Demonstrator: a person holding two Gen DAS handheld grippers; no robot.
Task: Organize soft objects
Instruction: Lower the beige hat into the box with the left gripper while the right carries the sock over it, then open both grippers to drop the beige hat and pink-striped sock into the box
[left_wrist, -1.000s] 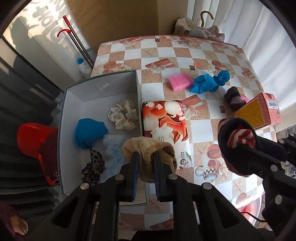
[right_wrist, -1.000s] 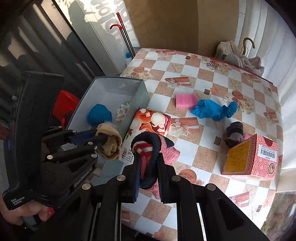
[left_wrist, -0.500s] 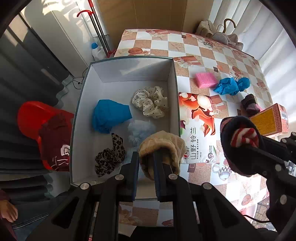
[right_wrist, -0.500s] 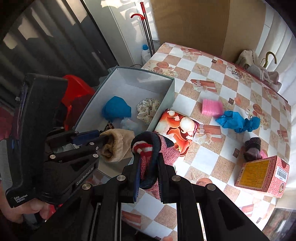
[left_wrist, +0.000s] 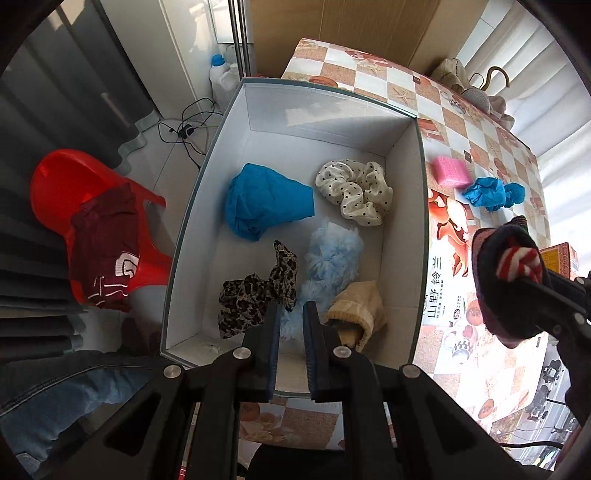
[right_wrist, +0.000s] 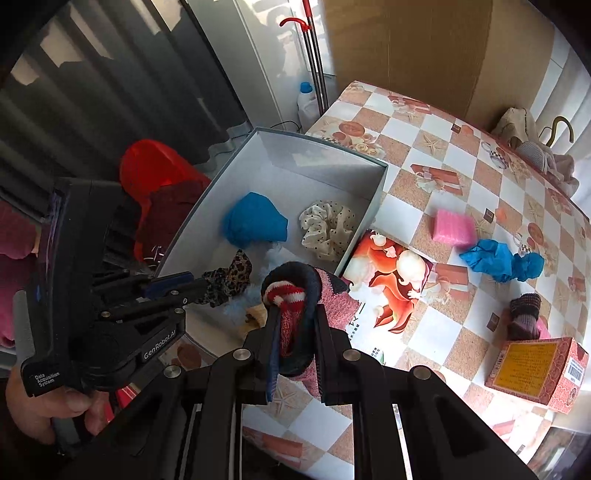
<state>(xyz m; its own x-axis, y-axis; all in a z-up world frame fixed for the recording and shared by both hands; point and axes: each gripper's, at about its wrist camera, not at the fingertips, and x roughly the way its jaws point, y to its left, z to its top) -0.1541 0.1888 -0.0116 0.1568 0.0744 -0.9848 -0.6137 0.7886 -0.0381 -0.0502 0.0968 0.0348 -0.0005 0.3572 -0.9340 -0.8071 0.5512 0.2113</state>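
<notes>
The left tongs (left_wrist: 289, 321) pointed straight down over the near end of the white box (left_wrist: 325, 122), their jaws drawn nearly together with nothing caught between them. Just beside them, on the box floor, lay a tan knitted sock (left_wrist: 356, 310), free of the pads. To its left lay a leopard-print scrunchie (left_wrist: 255, 295), and between the two a fluffy pale-blue piece (left_wrist: 332, 254). Farther in sat a crumpled blue cloth (left_wrist: 262, 203) and a cream polka-dot scrunchie (left_wrist: 354, 192), a little apart from each other.

The right tongs (right_wrist: 295, 332) were clamped on a bundle of dark, red-striped and pink socks (right_wrist: 295, 291), held in the air above the box's near right corner.

Against the box's right wall, on the checked tabletop (right_wrist: 424, 147), lay a tissue pack (right_wrist: 391, 280) printed with orange figures. Beyond it were a pink sponge (right_wrist: 452, 227) and a bunched blue glove (right_wrist: 498, 260), close together. Nearer the right edge, a dark knitted roll (right_wrist: 524, 314) rested just behind a red carton (right_wrist: 539, 369).
</notes>
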